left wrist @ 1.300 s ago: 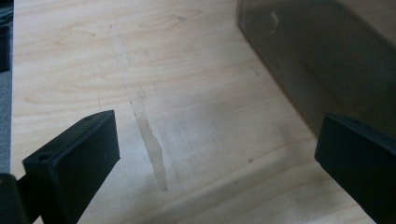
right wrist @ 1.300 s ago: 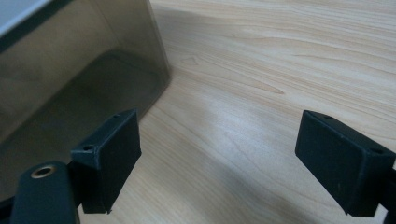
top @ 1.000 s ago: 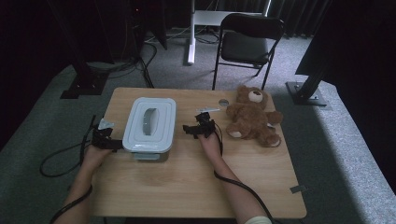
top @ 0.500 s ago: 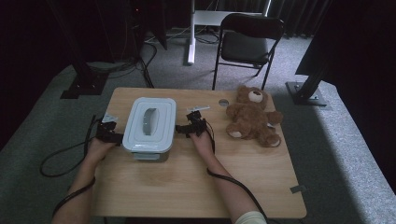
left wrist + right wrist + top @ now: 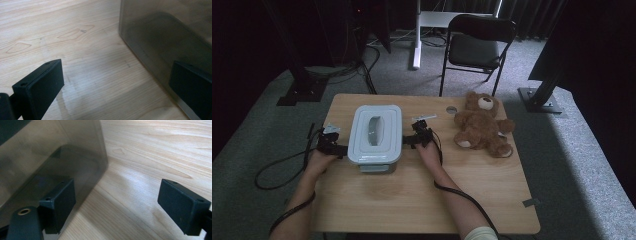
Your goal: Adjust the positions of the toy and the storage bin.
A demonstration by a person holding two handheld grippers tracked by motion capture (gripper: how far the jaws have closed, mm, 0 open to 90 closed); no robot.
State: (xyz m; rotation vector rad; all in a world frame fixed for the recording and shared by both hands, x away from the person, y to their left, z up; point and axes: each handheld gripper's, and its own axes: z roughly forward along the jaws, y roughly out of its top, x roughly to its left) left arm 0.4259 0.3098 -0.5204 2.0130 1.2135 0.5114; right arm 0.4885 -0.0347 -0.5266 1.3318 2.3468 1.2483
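Container (image 5: 375,134) between left hand-held gripper (image 5: 333,146), right hand-held gripper (image 5: 412,140), jaws apart

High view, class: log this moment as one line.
left gripper: open, at container | right gripper: open, opposite side | lid on | teddy bear untouched

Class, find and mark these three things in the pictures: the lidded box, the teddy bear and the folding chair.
Lidded box (image 5: 376,134): high view, on the middle of its pale lid.
Teddy bear (image 5: 481,126): high view, on its brown belly.
Folding chair (image 5: 473,51): high view, on its dark seat.
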